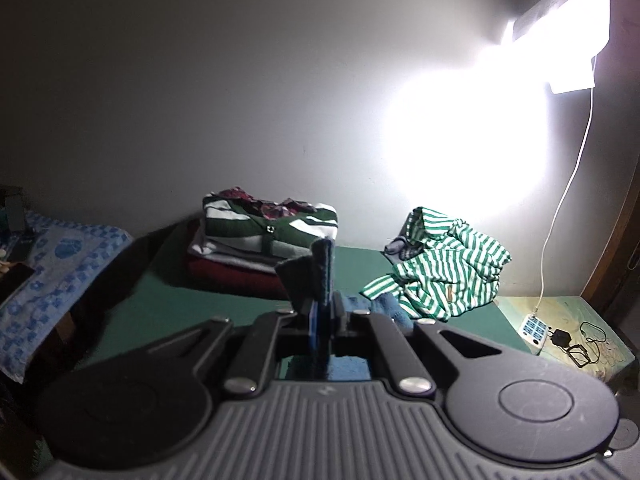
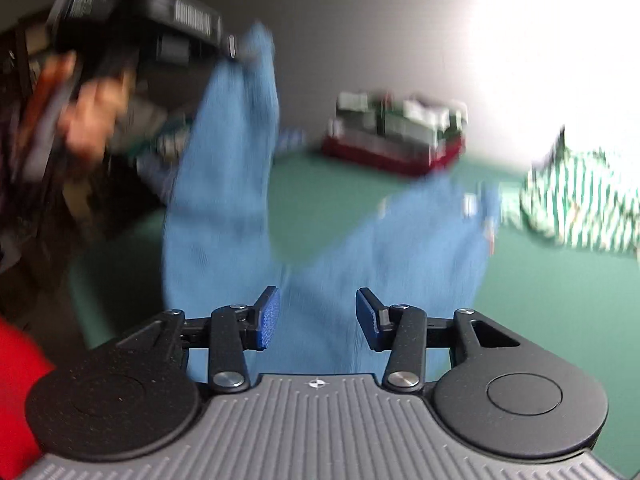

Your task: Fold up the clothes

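Note:
A blue garment (image 2: 224,184) lies partly on the green bed cover (image 2: 328,208), with one part pulled up toward the upper left. My left gripper (image 2: 236,50) is shut on that raised end. In the left wrist view the left gripper (image 1: 322,264) pinches a fold of the blue garment (image 1: 296,276) that sticks up between its pads. My right gripper (image 2: 318,312) is open above the lower part of the garment, and its blue pads (image 2: 270,316) touch no cloth. The right wrist view is blurred.
A stack of folded clothes (image 1: 264,240) sits at the back by the wall. A crumpled green-and-white striped shirt (image 1: 444,268) lies to its right. A power strip (image 1: 534,328) with cables is at far right, and a blue floral towel (image 1: 48,280) at left. A lamp's glare (image 1: 468,132) washes out the wall.

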Demonstrator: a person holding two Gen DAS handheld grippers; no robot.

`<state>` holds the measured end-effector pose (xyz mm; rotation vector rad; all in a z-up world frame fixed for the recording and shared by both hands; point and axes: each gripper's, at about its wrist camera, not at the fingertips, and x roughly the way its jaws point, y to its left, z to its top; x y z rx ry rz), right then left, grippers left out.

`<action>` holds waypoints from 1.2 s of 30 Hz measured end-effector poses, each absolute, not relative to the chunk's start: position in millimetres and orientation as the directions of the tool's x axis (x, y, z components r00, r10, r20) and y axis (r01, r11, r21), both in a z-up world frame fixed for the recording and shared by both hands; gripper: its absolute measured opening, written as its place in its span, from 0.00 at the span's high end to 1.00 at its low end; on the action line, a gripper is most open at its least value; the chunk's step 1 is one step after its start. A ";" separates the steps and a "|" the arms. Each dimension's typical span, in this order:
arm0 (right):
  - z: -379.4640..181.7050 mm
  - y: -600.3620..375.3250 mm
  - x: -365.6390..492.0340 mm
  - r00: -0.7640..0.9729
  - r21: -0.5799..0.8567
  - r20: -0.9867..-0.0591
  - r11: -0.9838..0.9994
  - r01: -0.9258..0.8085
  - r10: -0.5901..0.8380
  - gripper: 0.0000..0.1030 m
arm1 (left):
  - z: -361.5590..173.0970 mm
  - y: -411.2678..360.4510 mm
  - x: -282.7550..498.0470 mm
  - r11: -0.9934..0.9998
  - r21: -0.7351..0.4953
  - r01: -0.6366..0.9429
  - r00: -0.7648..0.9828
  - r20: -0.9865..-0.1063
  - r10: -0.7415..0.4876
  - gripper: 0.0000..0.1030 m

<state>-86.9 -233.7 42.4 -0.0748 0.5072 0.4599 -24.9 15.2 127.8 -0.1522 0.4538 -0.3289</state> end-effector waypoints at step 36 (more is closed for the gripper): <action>26.3 -237.1 -60.0 0.821 0.208 -0.446 0.934 -0.292 0.356 0.87 | 93.3 -99.7 -21.7 0.887 -0.338 0.315 0.691 -0.559 -0.459 0.98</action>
